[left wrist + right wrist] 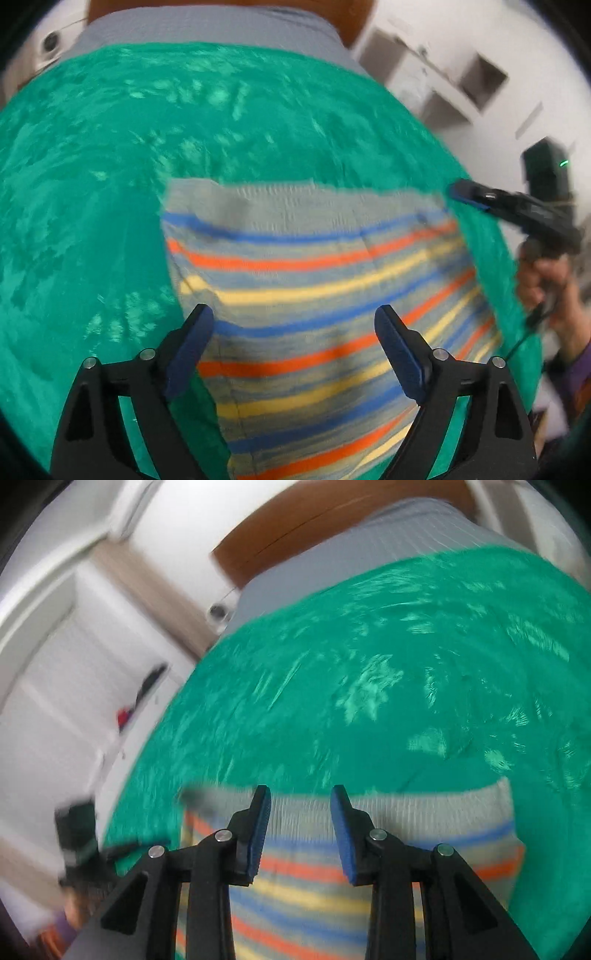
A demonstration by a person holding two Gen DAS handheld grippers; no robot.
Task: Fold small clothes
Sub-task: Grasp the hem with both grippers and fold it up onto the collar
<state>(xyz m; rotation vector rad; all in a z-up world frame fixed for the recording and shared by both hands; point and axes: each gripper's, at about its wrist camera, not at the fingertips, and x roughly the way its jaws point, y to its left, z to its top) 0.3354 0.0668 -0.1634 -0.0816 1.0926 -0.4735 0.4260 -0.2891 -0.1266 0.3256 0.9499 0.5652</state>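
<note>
green bedspread (pixel 92 184) under striped garment (pixel 314 295); left claw (pixel 295 332), right claw (pixel 300 812) spread, unladen.

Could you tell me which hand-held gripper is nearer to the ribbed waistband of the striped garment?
Right. The right hand-held gripper hangs open just over the ribbed waistband, while the left hand-held gripper is open farther back over the striped garment.

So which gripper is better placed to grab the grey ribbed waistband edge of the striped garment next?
Right, probably. The right gripper hangs open with its fingertips directly at the grey ribbed waistband of the striped knit garment. The left gripper, also open, sits over the stripes, further from that edge, above the green cloth.
</note>
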